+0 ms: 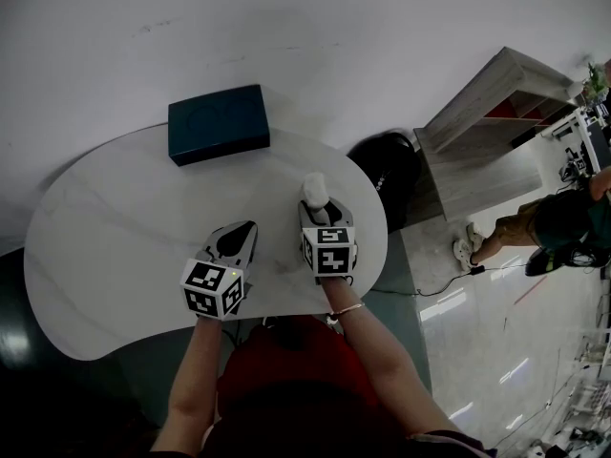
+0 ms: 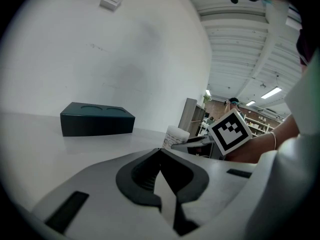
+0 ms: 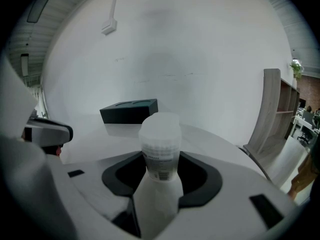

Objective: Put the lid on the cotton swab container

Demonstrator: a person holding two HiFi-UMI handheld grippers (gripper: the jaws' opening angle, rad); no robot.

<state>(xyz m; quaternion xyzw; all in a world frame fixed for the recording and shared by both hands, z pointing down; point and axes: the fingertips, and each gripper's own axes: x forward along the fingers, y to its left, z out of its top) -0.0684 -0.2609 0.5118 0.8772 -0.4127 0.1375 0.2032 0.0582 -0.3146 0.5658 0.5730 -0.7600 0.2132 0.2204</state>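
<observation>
- Table (image 1: 86,246) is straight in front of me, with both my grippers over its near half.
- My left gripper (image 1: 248,229) is left of my right gripper (image 1: 316,206), near it but apart.
- Cotton swab container (image 1: 315,187) stands upright between my right gripper's jaws.
- Box (image 1: 219,123) lies on the table's far edge, behind and left of the container, well apart.
- Shelf unit (image 1: 487,113) stands off the table, far right.

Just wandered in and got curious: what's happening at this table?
A person holds a pair of tongs in each hand over a white table. The right tongs grip a small cotton swab container, which looks as if its lid is already on. The left tongs are shut and empty, just beside it. A dark box sits at the table's far edge.
</observation>
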